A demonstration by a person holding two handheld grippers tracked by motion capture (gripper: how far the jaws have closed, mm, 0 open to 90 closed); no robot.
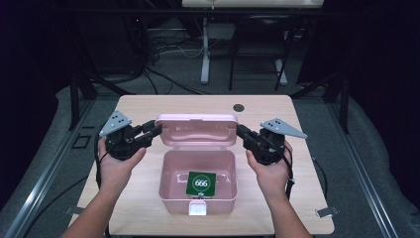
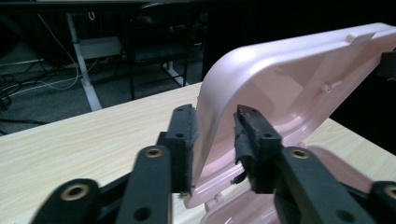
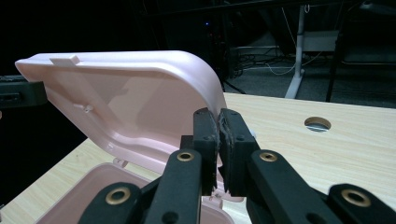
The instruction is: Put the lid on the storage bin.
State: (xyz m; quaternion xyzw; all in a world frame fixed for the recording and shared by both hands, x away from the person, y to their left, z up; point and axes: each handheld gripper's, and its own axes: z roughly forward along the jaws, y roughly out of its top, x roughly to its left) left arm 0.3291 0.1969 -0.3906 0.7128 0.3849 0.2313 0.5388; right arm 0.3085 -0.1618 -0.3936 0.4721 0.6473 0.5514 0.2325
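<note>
A pink plastic box stands open in the middle of the table, its lid raised upright at the back. A green card marked 666 lies inside. My left gripper is at the lid's left end. In the left gripper view its jaws stand open astride the lid's rim, with a gap on the inner side. My right gripper is at the lid's right end. In the right gripper view it is shut on the lid's rim.
The light wooden table has a round cable hole behind the box. A white latch sits on the box's front wall. Beyond the table's far edge are a white desk leg, a dark chair frame and floor cables.
</note>
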